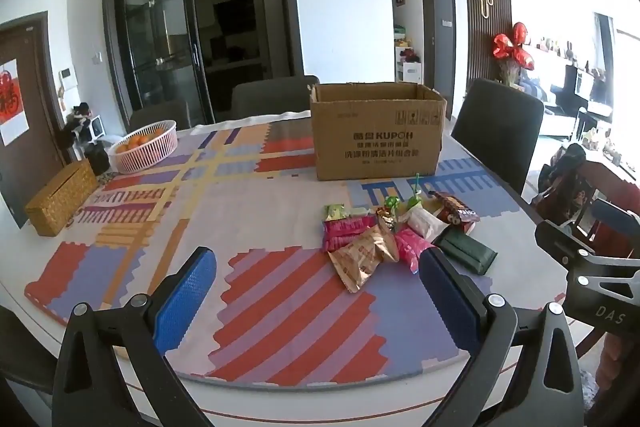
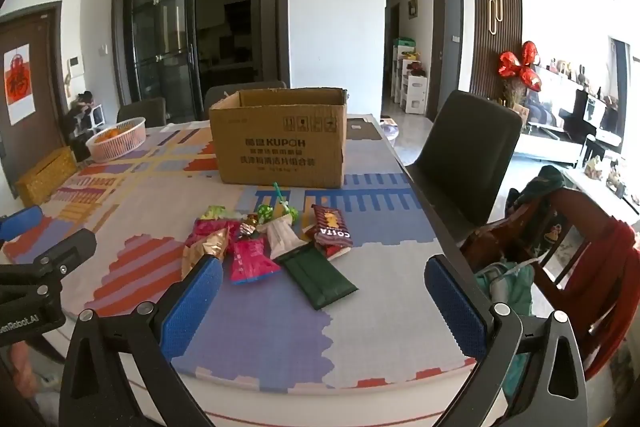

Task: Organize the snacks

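Note:
A pile of snack packets (image 1: pixel 384 239) lies on the patterned table mat, also in the right wrist view (image 2: pixel 264 243): pink packets (image 2: pixel 250 261), a brown foil packet (image 1: pixel 360 259), a dark green flat pouch (image 2: pixel 320 277), a red COSTA packet (image 2: pixel 332 231). An open cardboard box (image 1: pixel 378 131) stands behind the pile, seen too in the right wrist view (image 2: pixel 280 139). My left gripper (image 1: pixel 316 291) is open and empty, near the table's front edge, left of the pile. My right gripper (image 2: pixel 324 299) is open and empty, just in front of the green pouch.
A pink basket of oranges (image 1: pixel 146 145) and a woven tissue box (image 1: pixel 60 197) stand at the table's left. Dark chairs (image 2: pixel 464 151) stand around the table. A red wooden chair with clothes (image 2: pixel 560 251) is at the right.

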The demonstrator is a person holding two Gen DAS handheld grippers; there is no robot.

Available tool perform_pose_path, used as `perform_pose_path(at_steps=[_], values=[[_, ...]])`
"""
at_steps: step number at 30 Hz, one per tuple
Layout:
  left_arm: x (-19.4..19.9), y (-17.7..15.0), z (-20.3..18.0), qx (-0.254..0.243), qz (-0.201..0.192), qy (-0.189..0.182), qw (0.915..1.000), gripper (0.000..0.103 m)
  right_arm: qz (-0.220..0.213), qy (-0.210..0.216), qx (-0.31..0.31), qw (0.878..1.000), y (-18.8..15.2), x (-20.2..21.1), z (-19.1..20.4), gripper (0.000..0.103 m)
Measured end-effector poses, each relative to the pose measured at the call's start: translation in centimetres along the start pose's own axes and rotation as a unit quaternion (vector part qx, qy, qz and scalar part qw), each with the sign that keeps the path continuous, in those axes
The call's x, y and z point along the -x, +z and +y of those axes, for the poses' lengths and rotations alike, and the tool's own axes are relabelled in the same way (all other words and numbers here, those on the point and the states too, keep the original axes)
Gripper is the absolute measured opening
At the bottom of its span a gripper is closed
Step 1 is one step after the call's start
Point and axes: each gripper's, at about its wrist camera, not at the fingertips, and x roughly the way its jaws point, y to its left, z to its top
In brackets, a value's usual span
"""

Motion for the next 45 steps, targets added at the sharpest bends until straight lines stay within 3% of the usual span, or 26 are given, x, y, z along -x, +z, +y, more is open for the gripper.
perform_pose_path(at_steps=[45], values=[[0.5, 0.5, 0.0, 0.003, -0.014, -0.003, 0.9999, 0.103, -0.017, 0.007, 0.002, 1.0, 0.5, 1.4, 0.2, 0.102]])
